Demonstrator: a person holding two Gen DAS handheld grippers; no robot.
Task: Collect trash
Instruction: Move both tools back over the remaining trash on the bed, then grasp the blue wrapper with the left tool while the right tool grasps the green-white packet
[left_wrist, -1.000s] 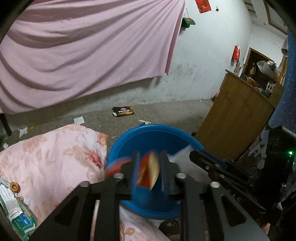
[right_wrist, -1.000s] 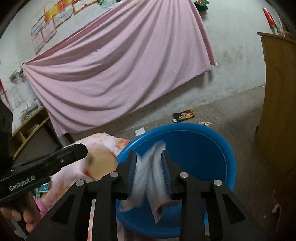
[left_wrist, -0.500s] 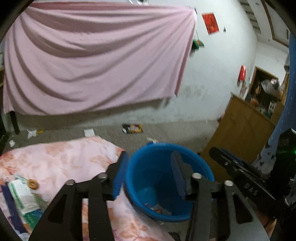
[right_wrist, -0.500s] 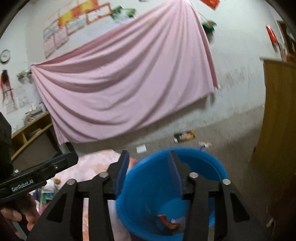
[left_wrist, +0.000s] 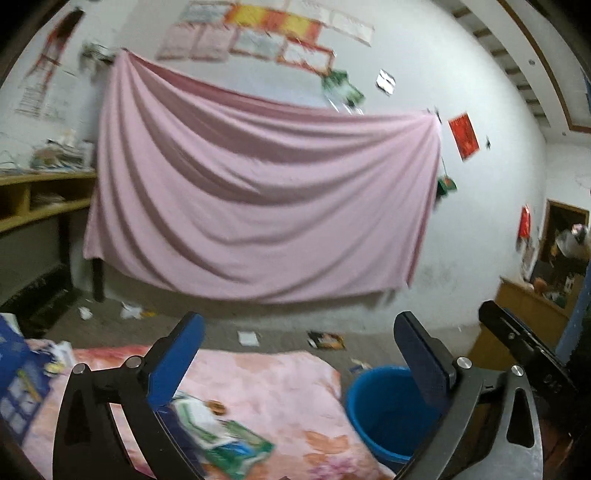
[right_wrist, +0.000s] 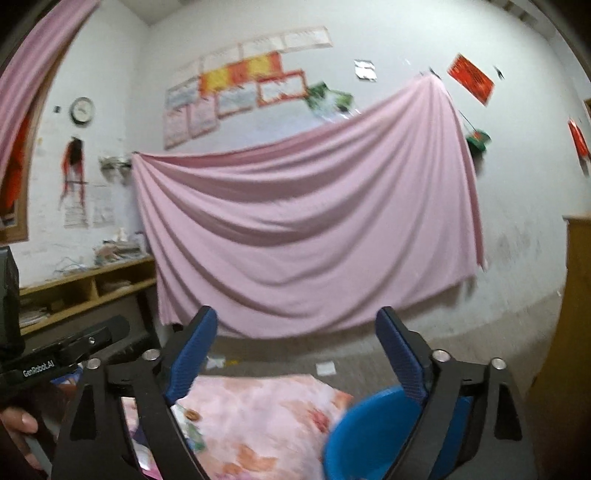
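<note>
My left gripper (left_wrist: 297, 328) has its jaws opening wide with nothing between the blue pads. The right gripper (right_wrist: 295, 325) is likewise opening and holds nothing. A blue bucket (left_wrist: 384, 410) stands on the floor at the lower right of the left wrist view, beside a pink floral blanket (left_wrist: 266, 387); the same bucket (right_wrist: 369, 432) shows low in the right wrist view. On the blanket lie a green and white wrapper (left_wrist: 229, 435) and a small round brown item (left_wrist: 216, 407). Scraps of paper (left_wrist: 247, 338) and a dark snack packet (left_wrist: 327, 340) lie on the floor beyond.
A pink sheet (left_wrist: 258, 206) hangs across the far wall. Wooden shelves (left_wrist: 33, 199) stand at the left, a wooden cabinet (left_wrist: 524, 314) at the right. A blue box (left_wrist: 18, 380) sits at the blanket's left edge. A hand (right_wrist: 18, 424) holds the left gripper's handle.
Both grippers let go of their trash into the bucket, opened wide, and rose and swung away to the left; the bucket now sits low and right in both views.
</note>
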